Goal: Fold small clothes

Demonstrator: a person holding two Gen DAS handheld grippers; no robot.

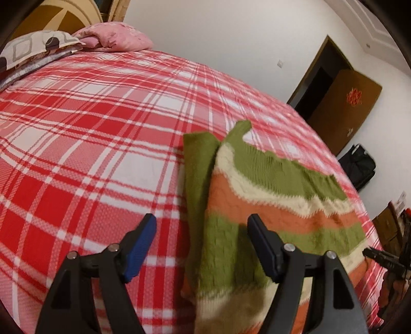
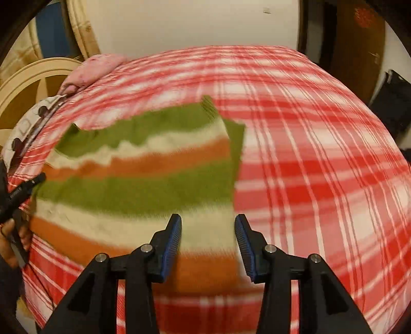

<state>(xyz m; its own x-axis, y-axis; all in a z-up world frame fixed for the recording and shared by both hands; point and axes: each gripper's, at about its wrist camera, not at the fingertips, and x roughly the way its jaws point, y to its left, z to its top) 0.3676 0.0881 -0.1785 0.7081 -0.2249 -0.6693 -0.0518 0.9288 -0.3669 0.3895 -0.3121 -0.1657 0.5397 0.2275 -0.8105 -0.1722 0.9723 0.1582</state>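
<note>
A small knitted sweater (image 1: pixel 257 195) with green, cream and orange stripes lies flat on the red plaid bed (image 1: pixel 90 154). One green sleeve is folded in along its left side in the left wrist view. My left gripper (image 1: pixel 201 226) is open and empty, just above the sweater's left edge. In the right wrist view the sweater (image 2: pixel 143 179) is blurred, with a green sleeve folded along its right edge. My right gripper (image 2: pixel 208 226) is open and empty above the sweater's near right part. The other gripper's tip (image 2: pixel 23 190) shows at the left edge.
Pillows (image 1: pixel 115 36) and a patterned quilt (image 1: pixel 30 48) lie at the head of the bed by a wooden headboard (image 1: pixel 59 18). A brown door (image 1: pixel 344 110) stands open beyond the bed. A black bag (image 1: pixel 359 164) sits on the floor by the wall.
</note>
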